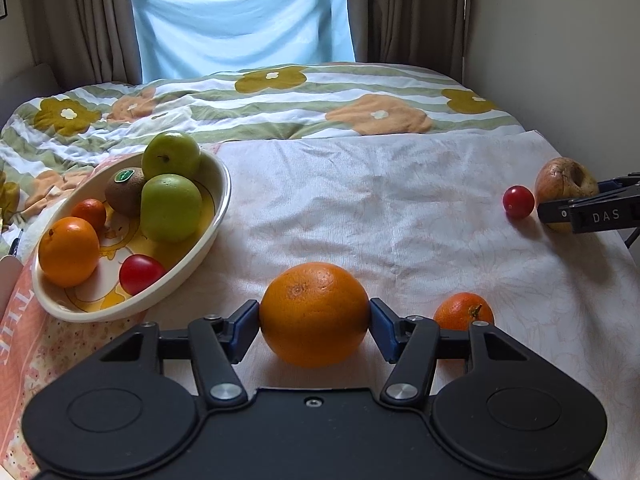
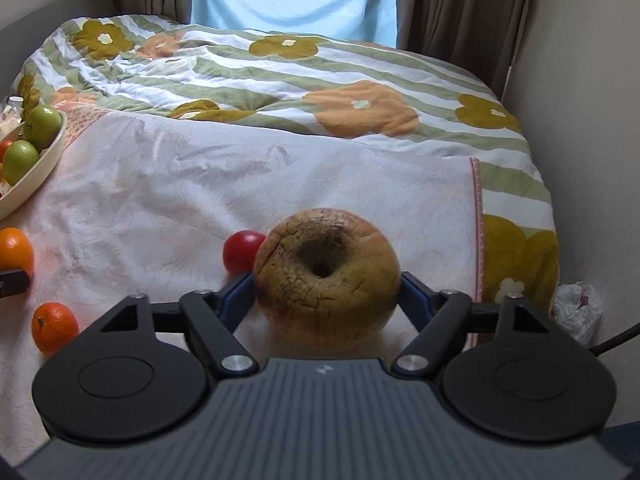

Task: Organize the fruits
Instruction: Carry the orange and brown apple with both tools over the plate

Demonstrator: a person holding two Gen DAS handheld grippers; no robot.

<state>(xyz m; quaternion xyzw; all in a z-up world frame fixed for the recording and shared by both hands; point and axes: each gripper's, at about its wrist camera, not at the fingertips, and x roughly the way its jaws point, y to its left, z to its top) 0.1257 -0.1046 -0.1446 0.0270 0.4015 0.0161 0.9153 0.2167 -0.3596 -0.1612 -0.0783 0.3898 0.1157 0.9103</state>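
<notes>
- My left gripper (image 1: 315,322) pinches the big orange (image 1: 314,314), on the cloth just right of the bowl (image 1: 216,216).
- My right gripper (image 2: 326,286) clamps the russet apple (image 2: 326,276), far right of the bowl.
- Risk: round fruit could slip, rolling off the soft bed.

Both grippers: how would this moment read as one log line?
left gripper: shut on big round orange | right gripper: shut on wrinkled brownish apple

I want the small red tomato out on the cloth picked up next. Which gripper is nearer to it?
Right. The right gripper holds the russet apple right beside the tomato. The left gripper, gripping the large orange, is much farther off.
</notes>
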